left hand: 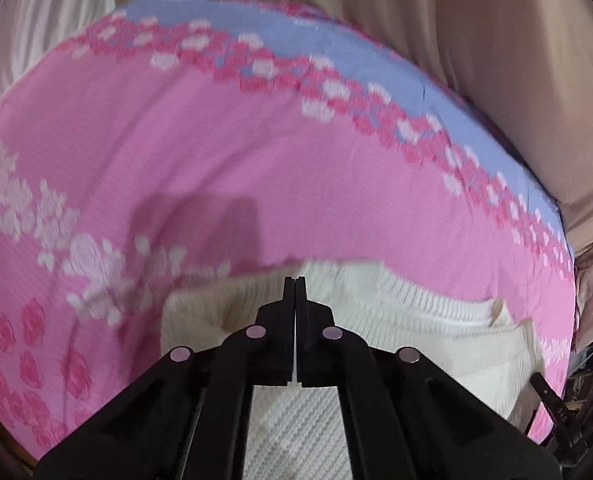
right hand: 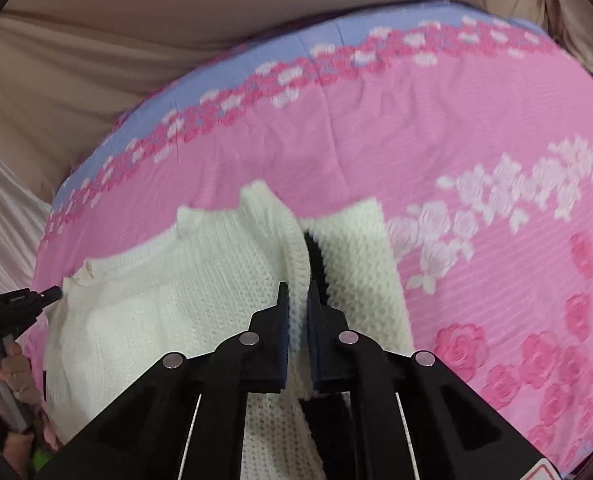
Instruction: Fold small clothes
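A white knit sweater (right hand: 168,300) lies on a pink floral bedsheet (right hand: 436,128). My right gripper (right hand: 296,289) is shut on a raised fold of the sweater, and knit fabric bulges up between its fingers. A loose white flap (right hand: 356,248) lies just right of that fold. My left gripper (left hand: 295,280) has its jaws pressed together at the sweater's (left hand: 396,328) ribbed edge, pinching it. In the right wrist view the left gripper (right hand: 54,293) meets the sweater's left corner. The right gripper (left hand: 544,390) shows at the sweater's right side in the left wrist view.
The sheet has a blue band (left hand: 336,44) along its far edge, with beige cloth (left hand: 496,60) behind it. A person's hand (right hand: 14,364) holds the left gripper's handle at the lower left. Dark clutter (left hand: 588,380) sits past the sheet's right edge.
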